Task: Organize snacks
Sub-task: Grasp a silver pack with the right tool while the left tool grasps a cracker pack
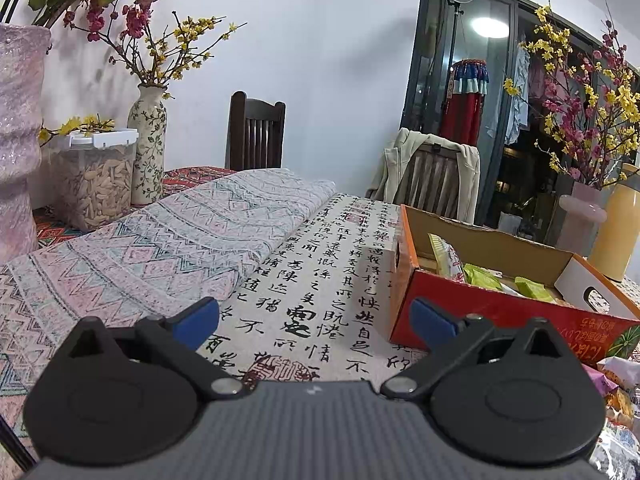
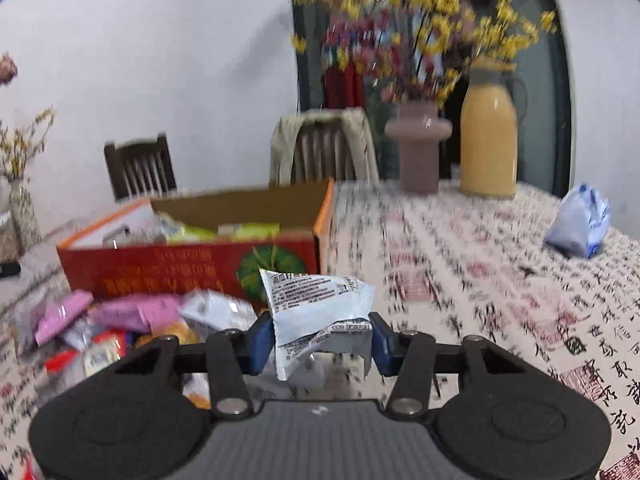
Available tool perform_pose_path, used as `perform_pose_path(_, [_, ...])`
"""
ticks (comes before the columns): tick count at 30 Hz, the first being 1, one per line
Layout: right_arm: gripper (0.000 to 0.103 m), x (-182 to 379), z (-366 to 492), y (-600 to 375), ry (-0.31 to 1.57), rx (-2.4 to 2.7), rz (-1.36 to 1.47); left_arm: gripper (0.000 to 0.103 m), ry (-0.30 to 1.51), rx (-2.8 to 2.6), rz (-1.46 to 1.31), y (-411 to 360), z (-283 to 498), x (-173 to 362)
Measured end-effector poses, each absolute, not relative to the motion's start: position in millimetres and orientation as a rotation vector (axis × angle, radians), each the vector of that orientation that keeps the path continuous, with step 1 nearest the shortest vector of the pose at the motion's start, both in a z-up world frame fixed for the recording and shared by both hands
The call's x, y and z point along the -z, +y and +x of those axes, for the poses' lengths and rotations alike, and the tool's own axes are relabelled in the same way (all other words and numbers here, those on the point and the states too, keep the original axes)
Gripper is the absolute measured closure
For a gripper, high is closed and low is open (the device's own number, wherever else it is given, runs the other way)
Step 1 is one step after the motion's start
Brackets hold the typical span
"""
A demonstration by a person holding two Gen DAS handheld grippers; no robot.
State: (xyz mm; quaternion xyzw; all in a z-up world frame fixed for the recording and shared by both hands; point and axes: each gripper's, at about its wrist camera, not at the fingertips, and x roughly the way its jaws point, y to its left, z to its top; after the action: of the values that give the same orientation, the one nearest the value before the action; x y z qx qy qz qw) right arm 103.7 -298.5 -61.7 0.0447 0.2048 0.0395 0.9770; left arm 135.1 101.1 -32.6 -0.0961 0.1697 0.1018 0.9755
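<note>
Left view – gripper: the left gripper (image 1: 316, 320) is held over the tablecloth (image 1: 320, 264); its blue fingers (image 1: 198, 320) are spread wide apart with nothing between them.
Left view – box: the box (image 1: 500, 312) is seen just right of the gripper, open at the top, with a few green packets (image 1: 482, 276) already lying inside.
Left view – leftovers: the edge of the loose pile (image 1: 620, 392) is glimpsed at the lower right, outside the box.
Left view – surroundings: a nut jar (image 1: 96, 184) and a vase (image 1: 147, 140) are set at the far left, well apart from the box.
Right view – gripper: the right gripper (image 2: 322, 338) is clamped on a pale blue-white packet (image 2: 316, 304); both pads are pressed against its crumpled sides.
Right view – packet place: the packet is held in the air in front of the box's red wall (image 2: 180, 268), near the pile (image 2: 132, 320) and not yet over the opening.
Right view – packet axis: the long axis is judged to run roughly upright, tilted slightly; the printed back is turned toward the camera, one sealed end pointing up and the other hanging below the pads.
Right view – blur: the background is smeared, so fine detail of the pile cannot be told.
Progress – done: some snacks are already boxed, and one more is gripped.
Progress – left: the held packet is still to be dropped in, and a good many snacks in the pile are judged to remain; the task seems well short of finished.
</note>
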Motion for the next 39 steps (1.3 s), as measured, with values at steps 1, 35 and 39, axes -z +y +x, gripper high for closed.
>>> perform_pose_path(1, [0.054,60.6,102.9,-297.3,0.392,-0.079,0.104,0.000,0.342,-0.206,-0.194,101.1,135.0,32.5])
perform_pose_path(35, [0.053,72.5,105.0,-304.3,0.379,-0.107,0.208,0.001,0.637,-0.091,-0.292,55.0,145.8,23.1])
perform_pose_path(39, [0.053,72.1,104.2,-305.3,0.372,-0.114,0.213,0.025,0.679,-0.074,-0.333,58.2,149.1,30.7])
